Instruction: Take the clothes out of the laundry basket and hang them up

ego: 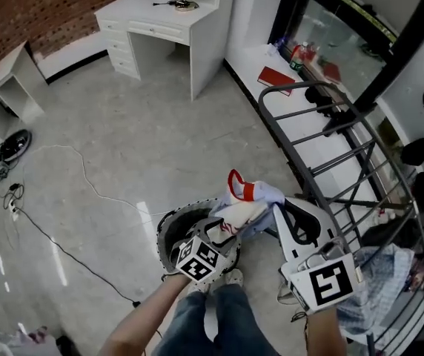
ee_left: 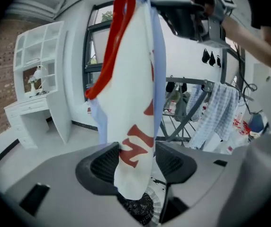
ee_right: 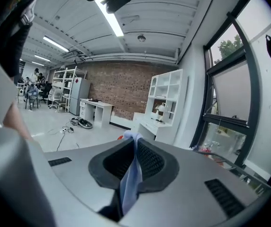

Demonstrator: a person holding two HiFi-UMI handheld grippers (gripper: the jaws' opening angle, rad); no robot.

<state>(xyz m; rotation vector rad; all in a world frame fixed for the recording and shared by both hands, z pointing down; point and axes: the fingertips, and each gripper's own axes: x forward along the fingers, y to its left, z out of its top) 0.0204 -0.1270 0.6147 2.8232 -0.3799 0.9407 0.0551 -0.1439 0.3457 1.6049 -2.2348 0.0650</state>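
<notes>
White-red garment (ee_left: 130, 89): hangs lengthwise down from right tool (ee_right: 134, 162), clenched on its blue edge; left tool (ee_left: 135, 164) below, released, straddling it.

Head view: the left gripper (ego: 223, 234) and the garment (ego: 250, 202) cover most of the laundry basket (ego: 165, 232), leaving its left rim visible. The drying rack (ego: 330, 136) runs off the right edge. Right gripper view: distant people (ee_right: 32, 78) are too small to resolve.
</notes>
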